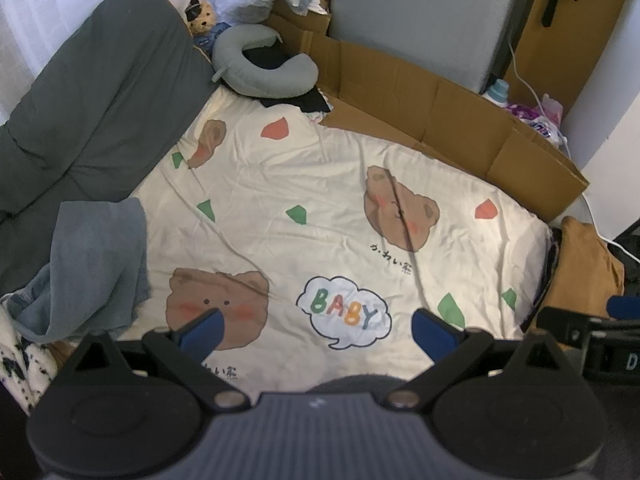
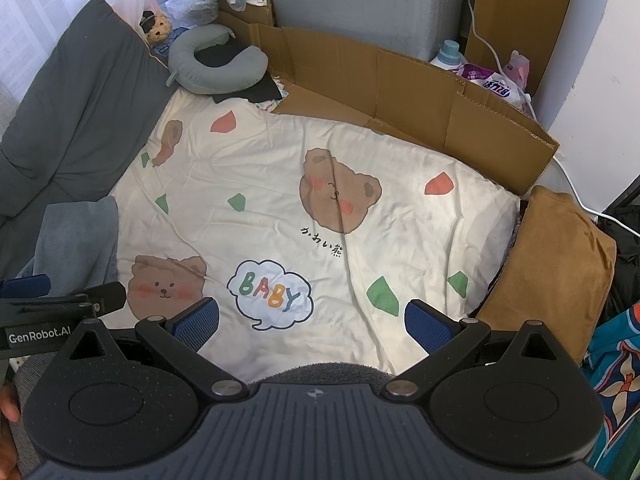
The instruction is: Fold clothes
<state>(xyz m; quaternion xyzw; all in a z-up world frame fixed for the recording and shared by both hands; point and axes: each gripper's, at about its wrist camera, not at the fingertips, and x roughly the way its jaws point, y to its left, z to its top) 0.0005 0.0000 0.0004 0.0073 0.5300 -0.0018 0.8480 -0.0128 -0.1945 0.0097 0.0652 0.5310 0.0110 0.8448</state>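
A crumpled blue-grey garment (image 1: 96, 264) lies at the left edge of the cream bear-print bed sheet (image 1: 320, 200); the right wrist view shows the same garment (image 2: 76, 240) on that sheet (image 2: 280, 208). A brown folded cloth (image 2: 556, 264) rests at the sheet's right edge, also in the left wrist view (image 1: 584, 264). My left gripper (image 1: 318, 330) hovers open above the sheet's near part, nothing between its blue pads. My right gripper (image 2: 312, 322) is open too, over the "BABY" print, empty. Each gripper shows at the other view's edge.
A dark grey duvet (image 1: 92, 112) banks the left side. A grey U-shaped pillow (image 1: 256, 64), a teddy bear (image 1: 202, 18) and black cloth sit at the far end. Flattened cardboard (image 1: 440, 112) lines the far right. A colourful patterned fabric (image 2: 616, 380) lies at near right.
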